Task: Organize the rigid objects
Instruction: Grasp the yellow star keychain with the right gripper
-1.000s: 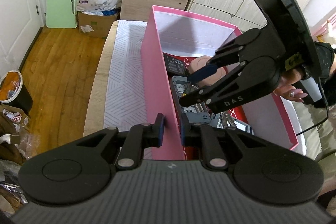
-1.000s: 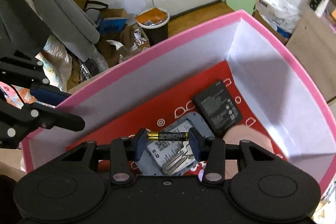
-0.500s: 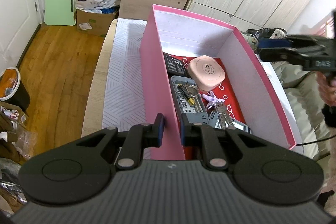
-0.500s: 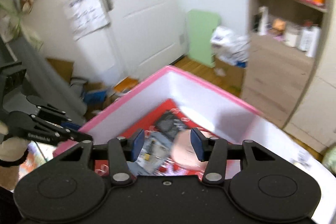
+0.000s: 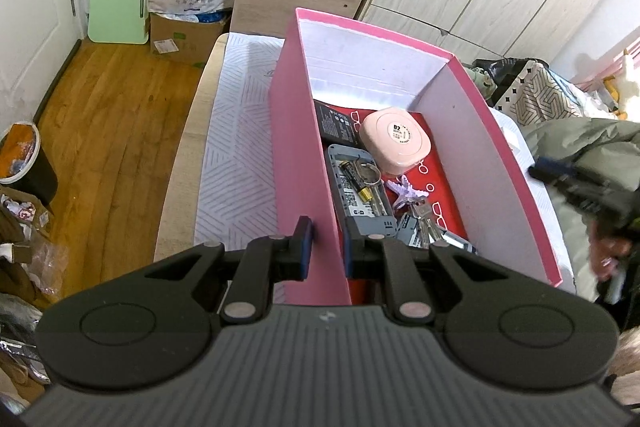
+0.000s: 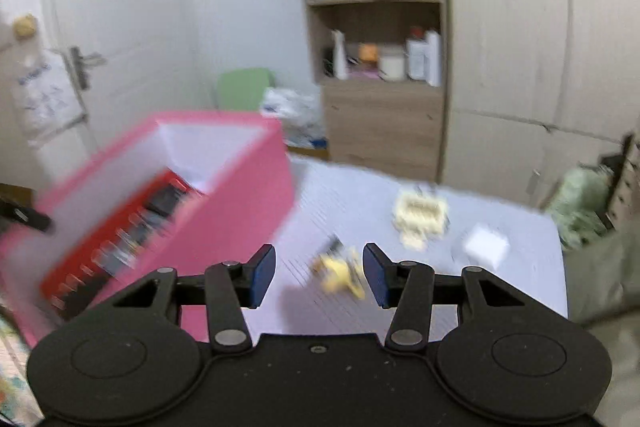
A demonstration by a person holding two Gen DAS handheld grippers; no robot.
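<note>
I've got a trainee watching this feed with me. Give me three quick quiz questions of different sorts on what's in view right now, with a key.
1. True or false: the left gripper is clamped on the near wall of the tall pink cardboard box.
2. Multiple choice: where does the gold-and-black AA battery lie? A) on the white patterned tablecloth; B) in the box, on the grey flat device; C) between the right gripper's pads.
3. Fill in: the right gripper is ____, nothing between its pads, with a blurred small yellow object on the cloth beyond it.

Key: 1 true; 2 B; 3 open.
</note>
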